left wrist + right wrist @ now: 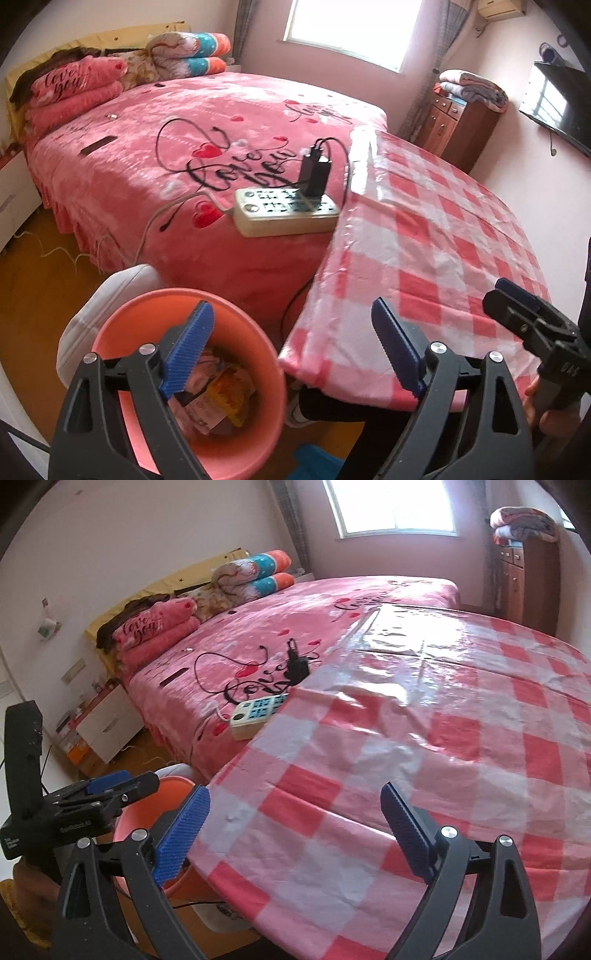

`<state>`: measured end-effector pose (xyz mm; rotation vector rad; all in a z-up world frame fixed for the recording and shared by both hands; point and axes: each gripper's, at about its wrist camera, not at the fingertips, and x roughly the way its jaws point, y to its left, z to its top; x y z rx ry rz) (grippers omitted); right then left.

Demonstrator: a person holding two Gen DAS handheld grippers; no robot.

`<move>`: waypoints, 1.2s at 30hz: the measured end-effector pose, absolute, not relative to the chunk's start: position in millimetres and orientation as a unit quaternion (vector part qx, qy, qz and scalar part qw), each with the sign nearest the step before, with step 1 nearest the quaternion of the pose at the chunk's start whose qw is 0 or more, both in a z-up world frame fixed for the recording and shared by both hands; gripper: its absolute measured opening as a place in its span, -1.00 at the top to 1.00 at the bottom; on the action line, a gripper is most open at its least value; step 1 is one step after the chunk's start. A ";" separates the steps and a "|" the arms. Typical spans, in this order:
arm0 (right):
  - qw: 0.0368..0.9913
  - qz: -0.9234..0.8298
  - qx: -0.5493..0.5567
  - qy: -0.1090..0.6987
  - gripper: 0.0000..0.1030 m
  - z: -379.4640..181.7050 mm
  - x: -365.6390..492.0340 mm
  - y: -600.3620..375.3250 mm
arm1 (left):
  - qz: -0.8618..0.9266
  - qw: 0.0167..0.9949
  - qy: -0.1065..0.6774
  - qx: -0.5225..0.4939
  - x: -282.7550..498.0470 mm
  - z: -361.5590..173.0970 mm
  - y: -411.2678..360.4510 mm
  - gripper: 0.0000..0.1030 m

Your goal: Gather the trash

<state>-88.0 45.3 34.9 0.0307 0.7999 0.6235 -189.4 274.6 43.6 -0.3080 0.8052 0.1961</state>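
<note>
Trash, crumpled wrappers in pink and yellow, lies at the bottom of the orange bin on the floor, just beside the near left corner of the bench. The left gripper hangs over the bin, its jaws spread wide and holding nothing. The right gripper hovers over the near edge of the bench's pink checked cloth, jaws likewise spread and empty. Beyond the bench's left edge, a power strip with a black charger rests on the pink bed.
</note>
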 end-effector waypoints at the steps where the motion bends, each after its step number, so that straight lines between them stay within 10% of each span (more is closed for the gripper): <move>1: 0.875 0.298 0.016 0.380 -0.80 34.8 -87.7 41.3 | 0.092 0.905 0.388 -0.147 -187.0 45.5 270.7 -0.72; 36: 0.934 0.149 0.021 0.323 -0.80 33.1 -59.1 -80.0 | 0.021 0.917 0.395 -0.055 -111.8 62.1 143.0 -0.73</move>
